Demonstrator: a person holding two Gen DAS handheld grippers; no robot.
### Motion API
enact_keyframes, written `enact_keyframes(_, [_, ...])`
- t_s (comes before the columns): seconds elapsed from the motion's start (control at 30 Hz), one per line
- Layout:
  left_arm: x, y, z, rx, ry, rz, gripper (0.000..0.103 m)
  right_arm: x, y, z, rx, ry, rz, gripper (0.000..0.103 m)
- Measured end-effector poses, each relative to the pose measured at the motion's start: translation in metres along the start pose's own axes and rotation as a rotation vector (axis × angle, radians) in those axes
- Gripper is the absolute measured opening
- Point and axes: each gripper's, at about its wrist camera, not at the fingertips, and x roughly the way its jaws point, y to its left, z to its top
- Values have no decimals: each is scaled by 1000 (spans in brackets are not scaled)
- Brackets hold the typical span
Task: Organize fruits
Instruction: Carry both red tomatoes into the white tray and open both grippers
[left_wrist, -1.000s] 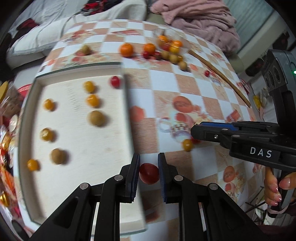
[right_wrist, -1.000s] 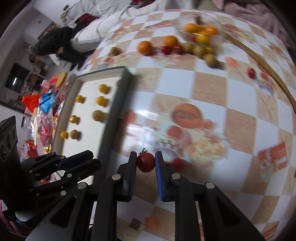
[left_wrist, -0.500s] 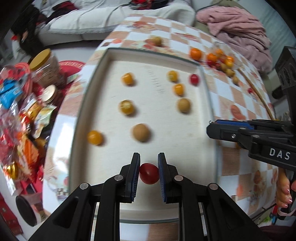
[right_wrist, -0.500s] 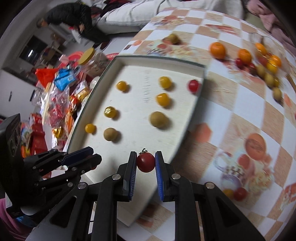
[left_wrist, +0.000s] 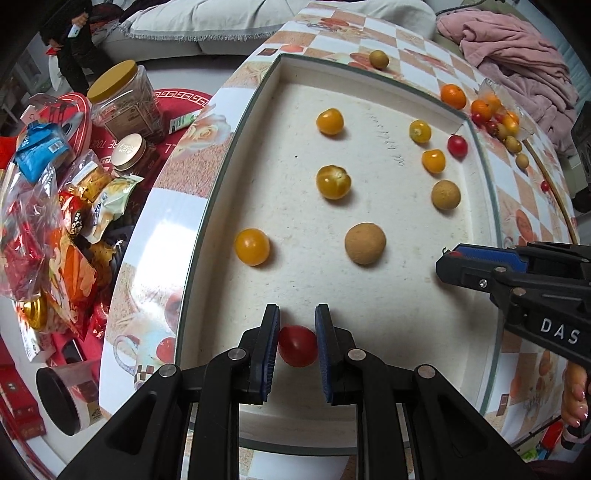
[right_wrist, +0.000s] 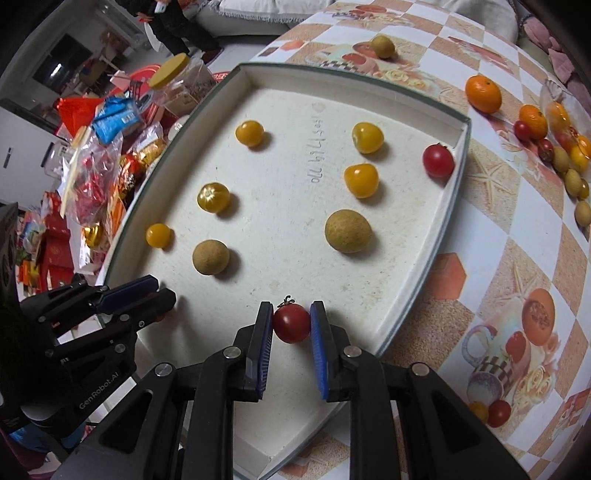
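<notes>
A white tray (left_wrist: 369, 92) (right_wrist: 454, 192) lies on the checkered table and holds several yellow tomatoes, two brown longans (left_wrist: 365, 243) (right_wrist: 348, 230) and one red cherry tomato (right_wrist: 438, 161) by its right wall. My left gripper (left_wrist: 297, 345) is shut on a red cherry tomato (left_wrist: 297, 345) just above the tray's near end. My right gripper (right_wrist: 291, 325) is shut on another red cherry tomato (right_wrist: 291, 324) with a stem, also over the near part of the tray. Each gripper shows at the side of the other's view.
More fruit lies at the table's far right: oranges (right_wrist: 483, 93), small tomatoes and longans (right_wrist: 574, 173) beside a glass bowl (right_wrist: 554, 96). One longan (left_wrist: 379, 59) sits beyond the tray. Left of the table, snack bags (left_wrist: 55, 206) and jars (left_wrist: 122, 99) crowd the floor. A pink blanket (left_wrist: 517, 48) lies behind.
Both grippers have swung from over the checkered tablecloth to over the tray and dropped lower, each still holding its red tomato. The tray's fruit has stayed where it was.
</notes>
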Motion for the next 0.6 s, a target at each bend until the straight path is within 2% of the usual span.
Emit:
enact_keyframes(0.2, [2, -6, 1, 24, -4, 26, 21, 4, 2, -2, -26, 1, -16, 23])
enact_keyframes(0.3, [4, -9, 1, 49, -3, 49, 22, 4, 3, -1, -25, 2, -4, 28])
enact_keyframes(0.37, [4, -11, 2, 60, -3, 58, 22, 3, 3, -1, -19, 2, -6, 41])
enact_keyframes(0.43, [3, -11, 2, 66, -2, 61, 22, -1, 3, -1, -10, -12, 2, 49])
enact_keyframes(0.47, [3, -12, 3, 71, -1, 62, 22, -5, 2, -1, 1, -22, 9, 58])
enact_keyframes(0.53, [4, -12, 3, 77, 3, 65, 23, -12, -1, -1, 19, -42, 24, 69])
enact_keyframes(0.57, [4, -13, 3, 81, 4, 72, 29, -17, -2, -1, 30, -54, 37, 76])
enact_keyframes(0.6, [3, -14, 3, 85, 2, 90, 42, -22, -5, -1, 46, -63, 33, 80])
